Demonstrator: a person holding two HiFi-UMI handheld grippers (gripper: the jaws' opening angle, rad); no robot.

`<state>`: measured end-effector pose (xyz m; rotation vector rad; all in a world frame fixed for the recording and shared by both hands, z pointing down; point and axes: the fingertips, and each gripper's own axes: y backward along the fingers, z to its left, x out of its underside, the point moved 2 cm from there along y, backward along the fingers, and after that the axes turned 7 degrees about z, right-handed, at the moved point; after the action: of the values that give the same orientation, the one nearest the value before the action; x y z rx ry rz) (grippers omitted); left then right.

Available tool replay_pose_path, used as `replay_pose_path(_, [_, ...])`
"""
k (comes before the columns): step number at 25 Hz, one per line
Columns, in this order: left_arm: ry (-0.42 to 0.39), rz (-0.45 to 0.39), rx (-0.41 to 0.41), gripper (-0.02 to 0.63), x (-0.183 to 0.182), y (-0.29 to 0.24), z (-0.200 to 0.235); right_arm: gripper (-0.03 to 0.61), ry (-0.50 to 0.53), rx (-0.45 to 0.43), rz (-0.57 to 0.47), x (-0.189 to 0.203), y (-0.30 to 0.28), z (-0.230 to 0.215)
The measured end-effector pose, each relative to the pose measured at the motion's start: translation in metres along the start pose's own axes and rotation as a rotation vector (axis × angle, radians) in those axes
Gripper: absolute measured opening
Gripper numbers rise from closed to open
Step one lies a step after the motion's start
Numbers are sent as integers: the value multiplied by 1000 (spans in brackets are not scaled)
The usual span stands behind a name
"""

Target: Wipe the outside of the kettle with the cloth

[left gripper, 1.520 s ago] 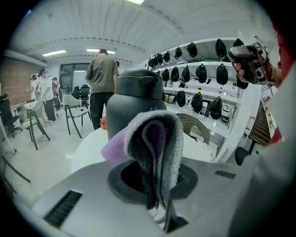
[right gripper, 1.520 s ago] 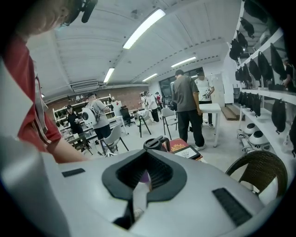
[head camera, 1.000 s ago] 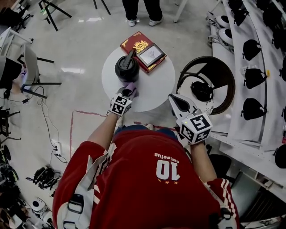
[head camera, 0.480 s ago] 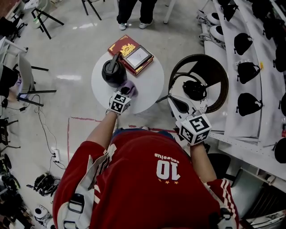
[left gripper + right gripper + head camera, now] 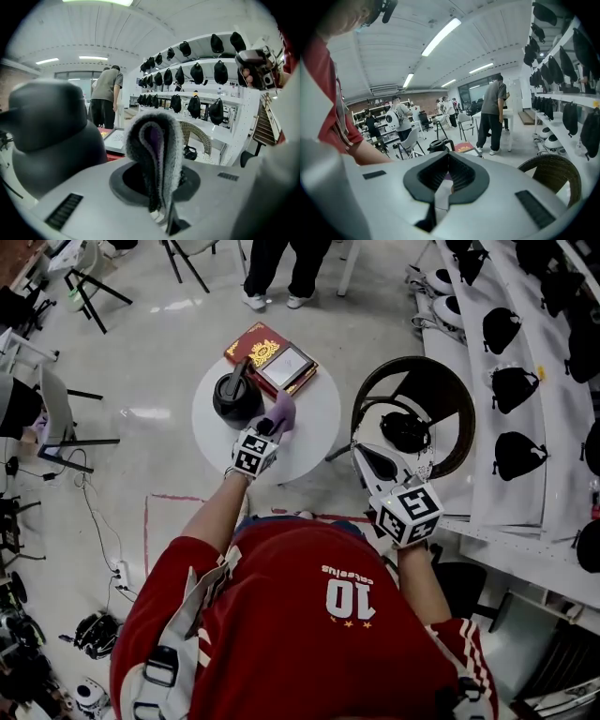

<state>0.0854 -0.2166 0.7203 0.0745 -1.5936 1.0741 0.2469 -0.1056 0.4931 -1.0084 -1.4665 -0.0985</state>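
A black kettle [image 5: 236, 397] stands on the left part of a small round white table [image 5: 314, 432]. In the left gripper view the kettle [image 5: 51, 136] fills the left side, close to the jaws. My left gripper [image 5: 269, 427] is shut on a folded purple-and-grey cloth [image 5: 281, 412], which sticks up between the jaws [image 5: 157, 150], just right of the kettle; whether cloth and kettle touch cannot be told. My right gripper [image 5: 371, 461] hangs off the table's right edge, jaws together and holding nothing [image 5: 439, 190]. From there the kettle [image 5: 438, 145] shows small and far off.
A red book [image 5: 258, 343] with a flat grey frame on it lies behind the kettle. A wicker chair [image 5: 448, 381] holding a black object stands right of the table. Shelves with black helmets line the right side. A person stands beyond the table [image 5: 281, 268].
The left gripper has raised the cloth a little and carried it further along the kettle's right side. The right gripper has shifted slightly.
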Motion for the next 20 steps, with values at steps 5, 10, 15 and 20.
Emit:
replay_pose_path(5, [-29, -67, 16, 46, -25, 33, -3, 17, -3, -2, -23, -9, -1, 14])
replay_pose_path(10, [-40, -129, 76, 46, -44, 70, -11, 17, -17, 13, -63, -24, 0, 27])
replay_pose_path(15, [-59, -190, 123, 46, -67, 115, -13, 17, -23, 44, -94, -39, 2, 46])
replay_pose_path(20, [-107, -234, 167, 46, -90, 159, -16, 17, -33, 59, -116, -52, 3, 66])
